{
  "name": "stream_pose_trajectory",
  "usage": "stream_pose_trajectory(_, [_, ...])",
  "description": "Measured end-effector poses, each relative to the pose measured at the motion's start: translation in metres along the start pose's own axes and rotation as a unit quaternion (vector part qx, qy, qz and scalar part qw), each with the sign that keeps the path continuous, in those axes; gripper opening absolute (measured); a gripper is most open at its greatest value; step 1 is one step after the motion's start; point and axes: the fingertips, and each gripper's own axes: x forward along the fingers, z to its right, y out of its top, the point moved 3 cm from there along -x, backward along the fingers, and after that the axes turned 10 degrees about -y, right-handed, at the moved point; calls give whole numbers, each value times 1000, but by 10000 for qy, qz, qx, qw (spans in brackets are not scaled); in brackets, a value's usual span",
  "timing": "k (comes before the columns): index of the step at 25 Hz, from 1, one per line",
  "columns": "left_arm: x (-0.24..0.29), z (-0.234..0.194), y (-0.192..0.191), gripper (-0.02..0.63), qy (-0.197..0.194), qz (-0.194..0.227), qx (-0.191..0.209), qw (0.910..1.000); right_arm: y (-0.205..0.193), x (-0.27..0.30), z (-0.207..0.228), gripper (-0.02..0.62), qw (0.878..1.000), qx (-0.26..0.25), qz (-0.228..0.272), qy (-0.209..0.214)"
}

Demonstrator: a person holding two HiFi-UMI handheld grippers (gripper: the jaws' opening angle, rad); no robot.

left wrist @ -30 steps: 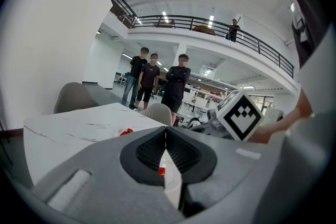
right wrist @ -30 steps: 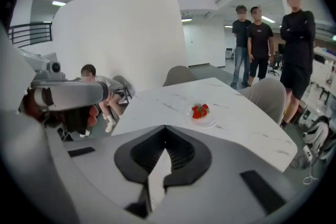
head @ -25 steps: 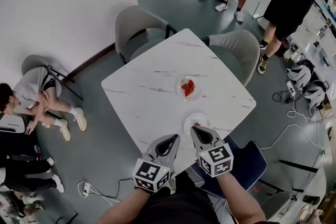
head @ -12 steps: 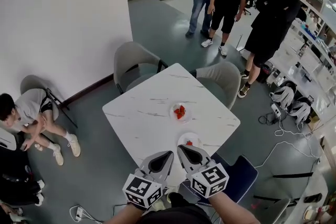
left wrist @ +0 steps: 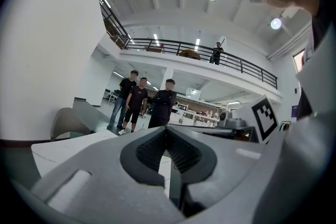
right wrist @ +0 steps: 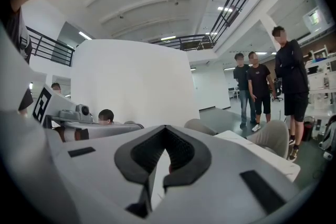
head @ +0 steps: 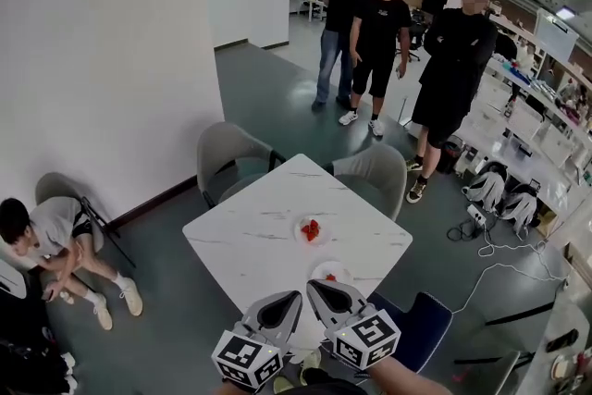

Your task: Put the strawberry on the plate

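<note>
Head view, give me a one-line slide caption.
Left gripper and right gripper, both shut, hover by a white table; one strawberry lies on the nearer plate.

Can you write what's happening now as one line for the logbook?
left claw: shut, empty | right claw: shut, empty | strawberry: on plate | bowl: holds strawberries

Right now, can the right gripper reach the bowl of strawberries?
Probably yes: only the small plate lies between the right gripper and the bowl, though the shut jaws must open.
</note>
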Motion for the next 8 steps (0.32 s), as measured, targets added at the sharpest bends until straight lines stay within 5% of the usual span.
stream_pose_trajectory(8, [-21,10,2,9,-37,71,49,10000,-4,-11,-19,1,10000,-10,7,-48])
